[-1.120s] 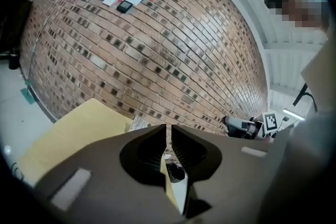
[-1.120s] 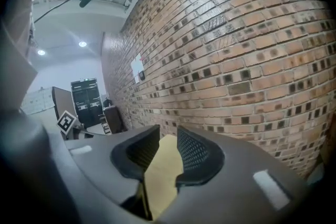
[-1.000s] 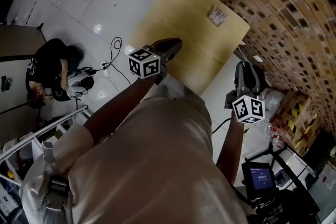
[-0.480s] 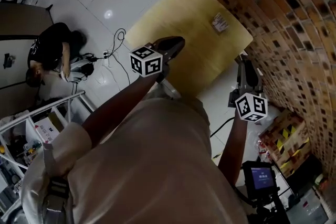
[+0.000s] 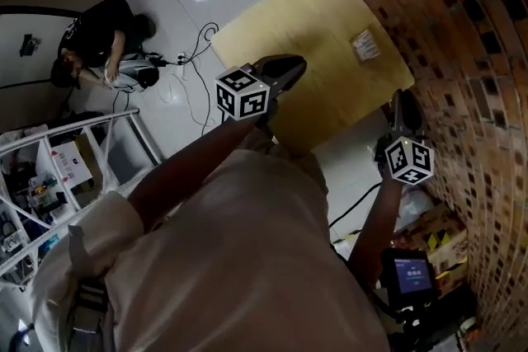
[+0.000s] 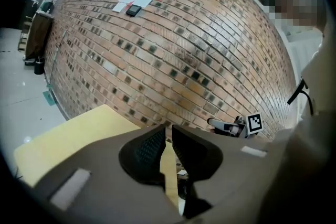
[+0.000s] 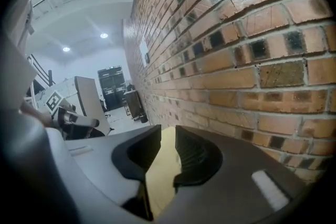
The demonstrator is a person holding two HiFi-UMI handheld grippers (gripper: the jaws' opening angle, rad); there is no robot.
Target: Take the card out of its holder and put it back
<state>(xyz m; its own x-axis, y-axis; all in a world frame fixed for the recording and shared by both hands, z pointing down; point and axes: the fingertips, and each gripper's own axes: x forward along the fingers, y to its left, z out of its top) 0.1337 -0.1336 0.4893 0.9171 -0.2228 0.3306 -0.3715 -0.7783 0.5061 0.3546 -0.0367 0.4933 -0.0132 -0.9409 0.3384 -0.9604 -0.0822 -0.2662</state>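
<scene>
A card in its clear holder (image 5: 364,45) lies flat on the far right part of the pale wooden table (image 5: 297,12), close to the brick wall. My left gripper (image 5: 295,63) hovers over the table's near edge, well short of the card. Its jaws stand a narrow slit apart and have just been opening, with nothing between them (image 6: 168,128). My right gripper (image 5: 402,99) is off the table's right side, beside the wall. Its jaws have just been closing but still show a gap with nothing in it (image 7: 168,131). The card is hidden in both gripper views.
The brick wall (image 5: 462,29) runs along the table's far and right sides. A person (image 5: 91,45) sits on the white floor at left, with cables (image 5: 190,70) nearby. A white wire rack (image 5: 49,177) stands lower left. A small screen (image 5: 410,276) and boxes (image 5: 433,231) sit lower right.
The right gripper has moved forward along the wall towards the table's right edge. The left gripper has shifted slightly further over the table. The head view has swung left.
</scene>
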